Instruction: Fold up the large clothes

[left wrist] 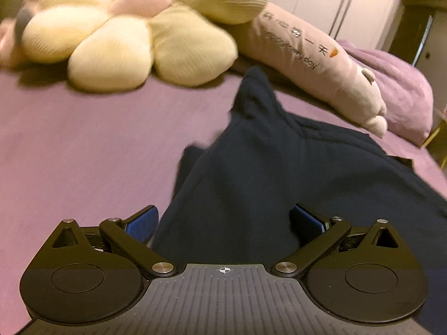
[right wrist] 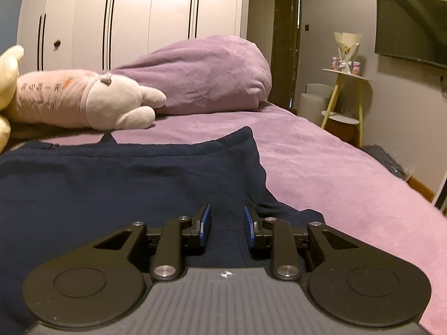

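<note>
Dark blue garment [left wrist: 279, 173] lies spread on the purple bed sheet [left wrist: 83, 145], filling the near middle and right of my left wrist view and running away to a narrow raised tip at the far end. In my right wrist view the same garment [right wrist: 125, 184] covers the near left, with a stitched hem running across its far edge and a corner standing up at the far right.

Left gripper [left wrist: 225, 222]: jaws spread wide. The blue pads [left wrist: 142, 220] sit on either side of a rise of the cloth. I see no pad pressing on it, so I log nothing held.

Right gripper [right wrist: 225, 230]: jaws only partly apart, a narrow gap between the blue pads [right wrist: 205, 224]. It sits low over the garment near its right edge, cloth showing through the gap. I cannot see the pads pinching the fabric.

Surroundings, far side of the bed: a cream flower-shaped cushion [left wrist: 125, 36] at far left, blurred in the left view. Just beside it a long pink plush toy [right wrist: 83, 103] with printed lettering lies on its side. Behind that, a heaped purple blanket [right wrist: 206, 78]. White wardrobe doors [right wrist: 125, 16] along the far wall. At right, a small round side table [right wrist: 345, 75] and a wall-mounted screen [right wrist: 410, 30].
</note>
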